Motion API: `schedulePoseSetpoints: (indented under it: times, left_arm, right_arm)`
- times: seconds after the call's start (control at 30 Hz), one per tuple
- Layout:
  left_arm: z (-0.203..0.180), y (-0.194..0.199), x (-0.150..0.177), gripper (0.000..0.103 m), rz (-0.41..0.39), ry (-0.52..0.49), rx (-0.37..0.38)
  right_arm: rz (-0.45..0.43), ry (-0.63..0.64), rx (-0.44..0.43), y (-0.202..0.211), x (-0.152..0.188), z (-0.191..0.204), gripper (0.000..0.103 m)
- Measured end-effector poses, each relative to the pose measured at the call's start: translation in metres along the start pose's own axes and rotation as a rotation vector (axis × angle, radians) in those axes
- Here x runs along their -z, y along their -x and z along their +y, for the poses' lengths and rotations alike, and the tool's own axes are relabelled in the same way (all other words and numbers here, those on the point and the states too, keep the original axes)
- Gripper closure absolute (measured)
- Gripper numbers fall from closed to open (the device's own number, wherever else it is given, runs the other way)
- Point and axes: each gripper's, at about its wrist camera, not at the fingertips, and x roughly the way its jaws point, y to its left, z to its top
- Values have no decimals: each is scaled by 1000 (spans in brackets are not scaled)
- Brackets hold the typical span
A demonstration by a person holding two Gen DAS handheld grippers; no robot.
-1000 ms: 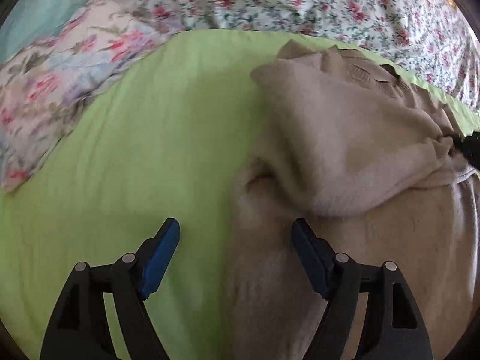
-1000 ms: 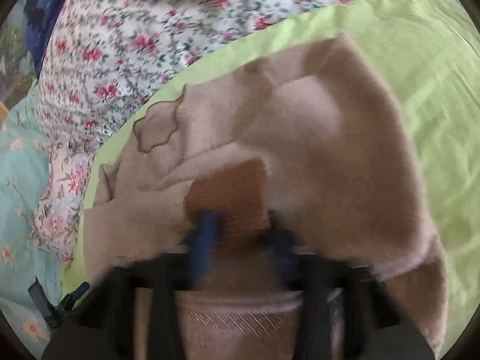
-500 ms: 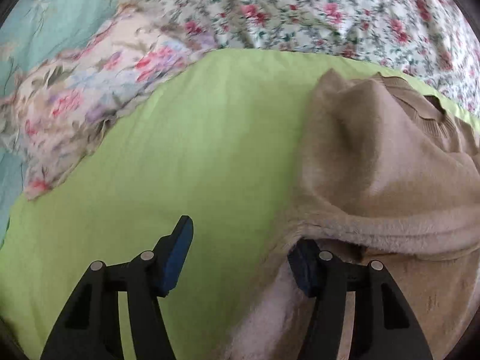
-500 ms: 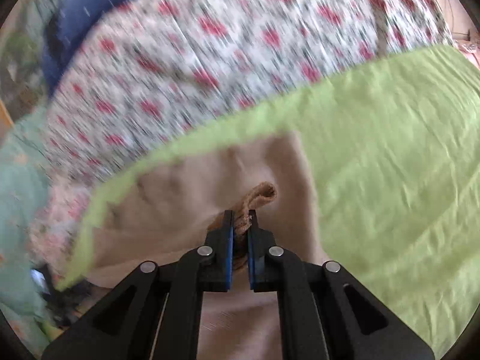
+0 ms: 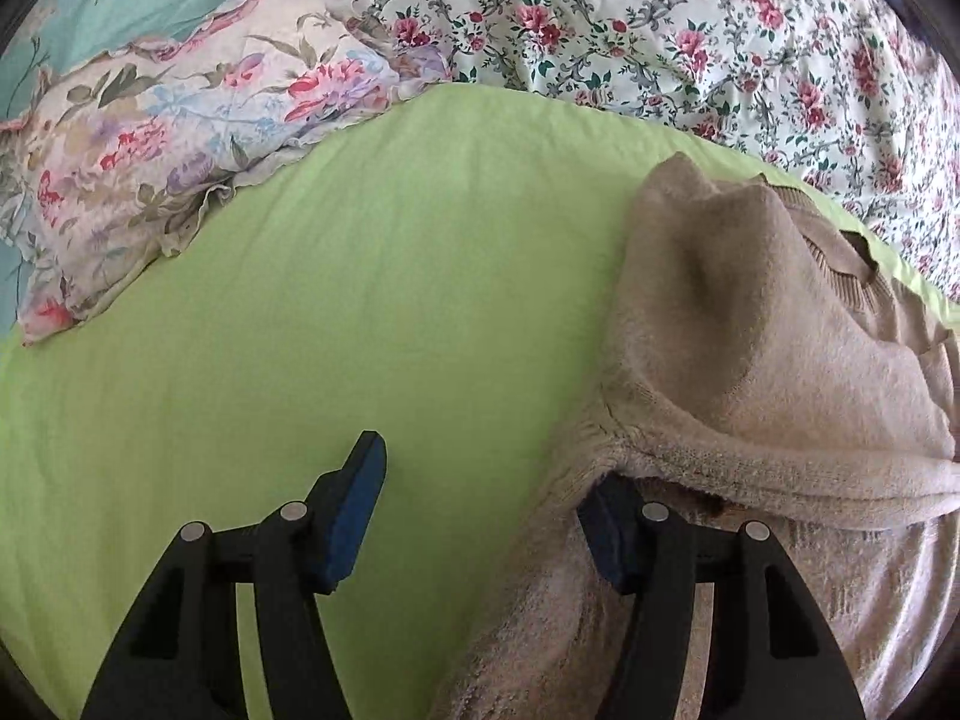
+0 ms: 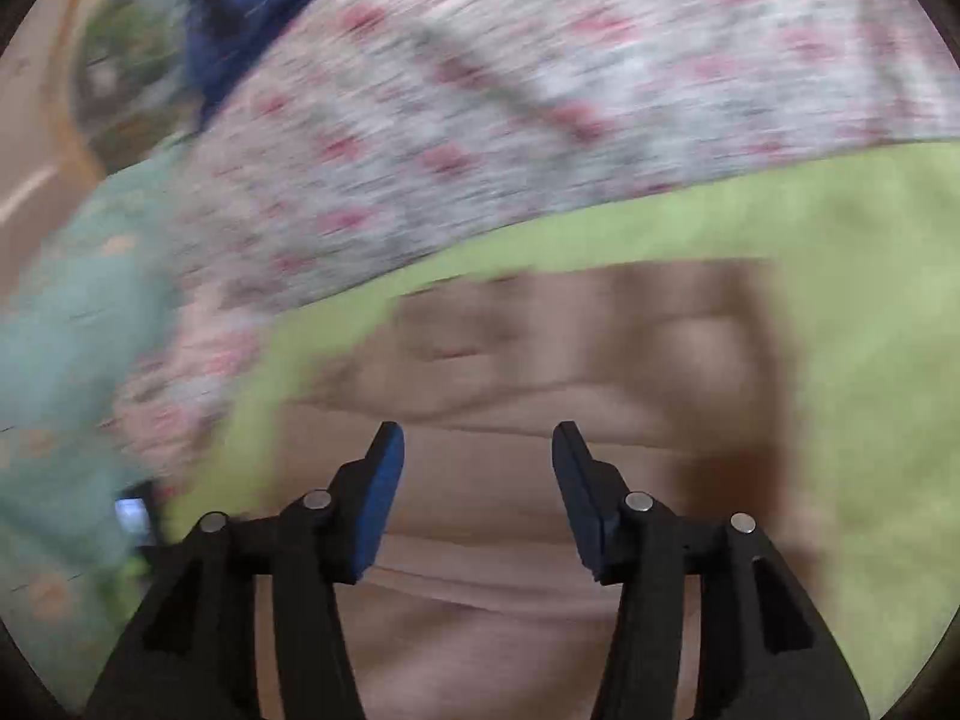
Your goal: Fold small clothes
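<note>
right hand-held gripper (image 6: 477, 468) released sweater (image 6: 540, 360)

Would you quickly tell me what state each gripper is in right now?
Left gripper: open, holding nothing; its right finger is tucked under a fold of the beige sweater.
Right gripper: open, holding nothing, above the sweater.

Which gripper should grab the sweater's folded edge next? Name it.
Left. The left gripper is open, one finger already under the beige sweater's folded edge. The right gripper is open above flat cloth, its view blurred.
</note>
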Motion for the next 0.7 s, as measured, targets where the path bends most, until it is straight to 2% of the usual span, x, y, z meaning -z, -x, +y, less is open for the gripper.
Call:
schedulePoseSetpoints:
  times: [0.07, 0.13, 0.17, 0.2, 0.23, 0.27, 0.37, 0.43, 0.5, 0.53, 0.6, 0.7]
  left_arm:
    - [2, 0, 1, 39, -1, 11, 21]
    - [5, -1, 1, 39, 0, 24, 38]
    - [6, -1, 1, 39, 1, 31, 44]
    - [8, -2, 2, 39, 2, 37, 51]
    - [8, -2, 2, 39, 3, 44, 58]
    - [9, -2, 2, 39, 3, 49, 64]
    - [12, -3, 3, 38, 1, 66, 84]
    - [13, -3, 4, 38, 1, 77, 96]
    - [14, -3, 4, 38, -2, 85, 108]
    - [14, -3, 5, 38, -3, 88, 111]
    - [16, -1, 5, 38, -3, 95, 116]
    - [20, 4, 7, 38, 15, 92, 116]
  right_arm:
    - [112, 57, -101, -53, -14, 31, 40]
    - [204, 55, -186, -103, -27, 52, 35]
    - [243, 68, -180, -124, -33, 61, 33]
    - [288, 86, -167, -146, -38, 70, 26]
    - [329, 98, -162, -169, -44, 76, 23]
    - [368, 101, -184, -186, -47, 80, 23]
    - [582, 92, -255, -241, -45, 92, 18]
    - [674, 84, -348, -268, -40, 103, 18]
    - [636, 87, -422, -276, -41, 117, 18]
    - [596, 45, -507, -283, -46, 124, 18]
    - [511, -16, -574, -288, -53, 129, 18]
    - [412, -61, -509, -291, -60, 127, 18]
